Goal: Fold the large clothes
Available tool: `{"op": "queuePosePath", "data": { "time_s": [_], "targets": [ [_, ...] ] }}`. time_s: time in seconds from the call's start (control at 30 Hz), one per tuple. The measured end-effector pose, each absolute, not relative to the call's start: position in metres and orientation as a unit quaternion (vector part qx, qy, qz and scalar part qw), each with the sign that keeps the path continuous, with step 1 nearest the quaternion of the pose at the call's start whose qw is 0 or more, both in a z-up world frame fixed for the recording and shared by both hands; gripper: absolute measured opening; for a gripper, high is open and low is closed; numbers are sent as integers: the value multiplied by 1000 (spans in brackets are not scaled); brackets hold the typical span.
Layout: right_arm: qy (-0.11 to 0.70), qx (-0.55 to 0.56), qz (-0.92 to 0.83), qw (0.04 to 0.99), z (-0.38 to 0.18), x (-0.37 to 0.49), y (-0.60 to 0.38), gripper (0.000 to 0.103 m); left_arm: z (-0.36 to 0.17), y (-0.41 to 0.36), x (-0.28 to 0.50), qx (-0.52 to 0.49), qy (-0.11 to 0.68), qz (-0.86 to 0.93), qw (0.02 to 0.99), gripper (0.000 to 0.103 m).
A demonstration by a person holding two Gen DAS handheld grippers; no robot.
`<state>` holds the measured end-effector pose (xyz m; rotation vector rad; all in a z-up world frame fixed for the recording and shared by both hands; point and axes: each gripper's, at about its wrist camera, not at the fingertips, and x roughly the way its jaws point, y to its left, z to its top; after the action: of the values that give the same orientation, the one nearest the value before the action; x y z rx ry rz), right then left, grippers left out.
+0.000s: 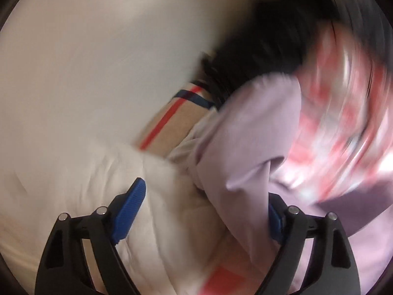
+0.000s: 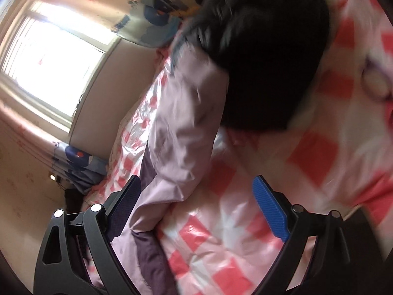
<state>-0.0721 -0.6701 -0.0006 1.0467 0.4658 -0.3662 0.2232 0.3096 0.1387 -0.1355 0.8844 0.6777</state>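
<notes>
Both views heavily motion-blurred; fine detail unreliable.

Left gripper (image 1: pixel 205 211): jaws spread wide, nothing clamped. Lilac garment (image 1: pixel 248 132) draped across the gap, covering the right pad; contact with that pad likely, grip absent. White bedding (image 1: pixel 73 147) beneath and to the left. Striped beige cloth (image 1: pixel 176 113), with red and navy bands, partly tucked under the lilac garment.

Right gripper (image 2: pixel 196 204): jaws likewise wide apart, holding nothing. Lilac garment (image 2: pixel 181 127) lying lengthwise on the pink-and-white checked quilt (image 2: pixel 245 233), its near end passing just beside the left pad. Black garment (image 2: pixel 265 61) overlapping its far end. Window (image 2: pixel 54 59) and patterned curtain (image 2: pixel 81 159) beyond the bed edge.

Judged step: taking hold of the lilac garment ahead of spreading or folding.

Recommendations:
- Slow down before closing; blur suggests fast travel.
- Pinch one layer at an edge or corner, not a bunched fold.
- Take matching points on both sides to keep the fold square.
- Clear the black garment off the far end first.
- Avoid catching quilt or striped cloth in the pinch.
</notes>
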Motion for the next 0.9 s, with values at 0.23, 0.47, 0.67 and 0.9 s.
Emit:
{"op": "queuePosePath", "data": {
  "time_s": [0.23, 0.47, 0.67, 0.9],
  "targets": [
    [219, 456, -136, 852, 21, -93, -652, 93, 141, 385, 33, -376, 273, 217, 858, 79],
    [259, 460, -84, 845, 12, -71, -625, 93, 213, 355, -46, -280, 124, 222, 926, 96],
    [252, 457, -24, 853, 9, -38, -593, 93, 232, 306, 36, -99, 160, 204, 961, 96],
    [216, 527, -34, 821, -10, -23, -631, 93, 143, 386, 99, -124, 368, 310, 868, 96]
  ]
}}
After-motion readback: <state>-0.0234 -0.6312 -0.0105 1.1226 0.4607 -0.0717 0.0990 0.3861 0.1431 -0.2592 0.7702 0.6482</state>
